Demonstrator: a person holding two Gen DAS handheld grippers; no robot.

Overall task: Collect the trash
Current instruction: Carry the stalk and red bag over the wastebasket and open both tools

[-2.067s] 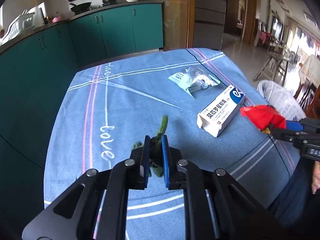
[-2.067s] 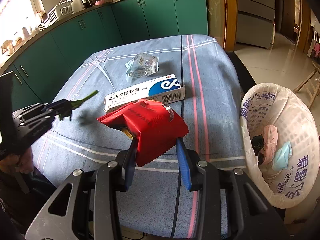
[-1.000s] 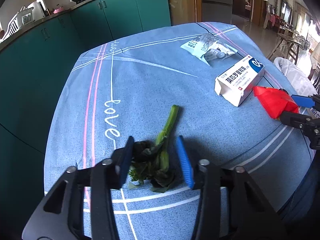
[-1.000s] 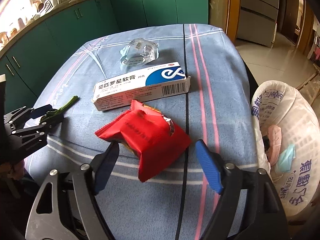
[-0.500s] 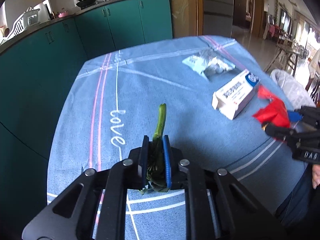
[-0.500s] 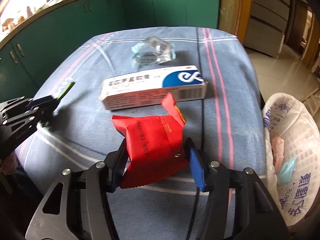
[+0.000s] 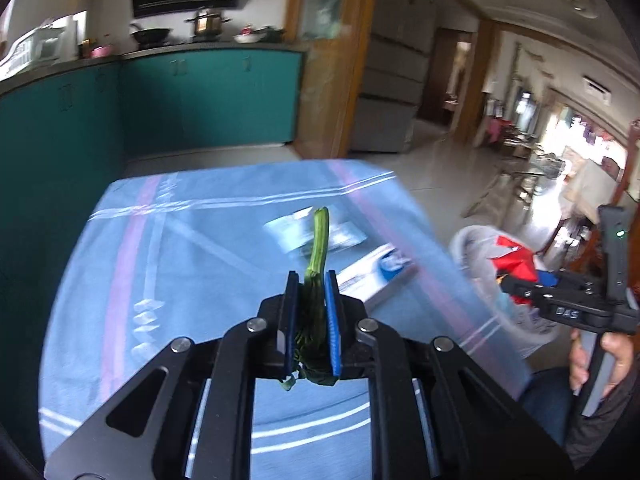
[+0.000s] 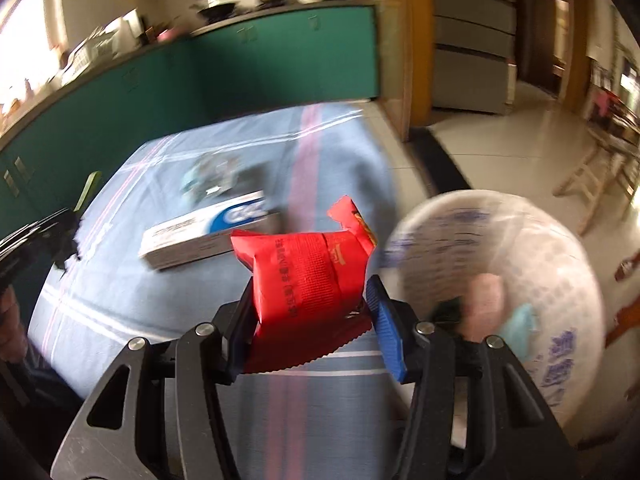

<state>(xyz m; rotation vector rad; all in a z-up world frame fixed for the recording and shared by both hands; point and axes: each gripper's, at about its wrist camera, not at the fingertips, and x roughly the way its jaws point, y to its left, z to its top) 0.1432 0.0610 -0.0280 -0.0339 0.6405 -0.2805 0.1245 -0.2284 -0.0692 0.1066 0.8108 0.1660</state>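
While the left gripper [image 7: 311, 298] clenched a green vegetable stalk [image 7: 318, 248] above the table [image 7: 160, 280], the right gripper [image 8: 310, 308] grasped a red snack packet [image 8: 308, 276] at the table's right edge, beside the trash basket [image 8: 560, 264].

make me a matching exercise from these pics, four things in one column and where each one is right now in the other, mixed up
Things:
1. vegetable stalk
2. red snack packet
3. medicine box
4. pink and blue scraps

Places:
A. lying on the blue tablecloth
B. inside the white bin bag
C. clamped in the left gripper
D. clamped in the right gripper

Pairs: 1-C, 2-D, 3-A, 4-B
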